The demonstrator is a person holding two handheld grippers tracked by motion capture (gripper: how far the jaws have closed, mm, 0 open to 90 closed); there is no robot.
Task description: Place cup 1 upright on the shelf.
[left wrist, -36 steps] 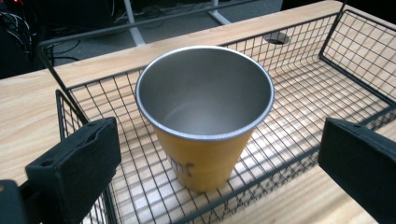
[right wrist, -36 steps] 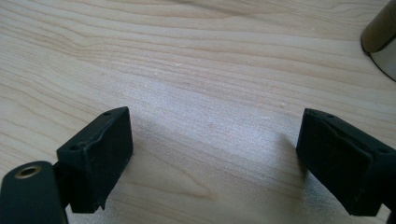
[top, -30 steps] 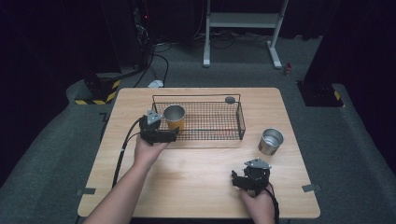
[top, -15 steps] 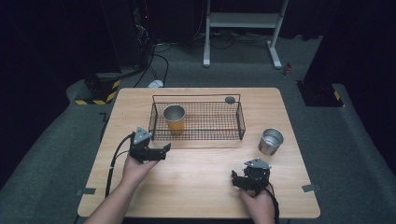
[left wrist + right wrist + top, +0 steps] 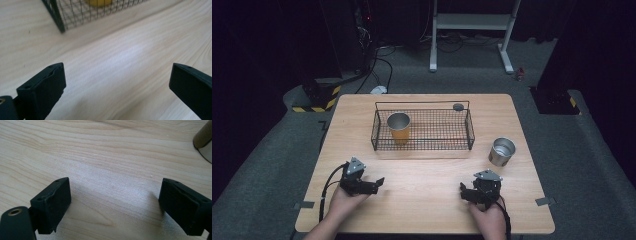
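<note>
Your left gripper (image 5: 373, 184), near the basket (image 5: 422, 148), gapes wide and empty, jaws just narrowing; your right gripper (image 5: 465, 192) gapes empty too.

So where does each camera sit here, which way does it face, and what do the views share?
High view: above the near table edge, looking forward and down on the wooden table; both forearms, left gripper and right gripper show.
Left gripper view: rides that gripper, looks along its open black jaws toward the wire basket.
Right gripper view: rides that gripper, looks over bare wood toward the silver cup.
Shared: basket and yellow cup appear in the high and left gripper views.
</note>
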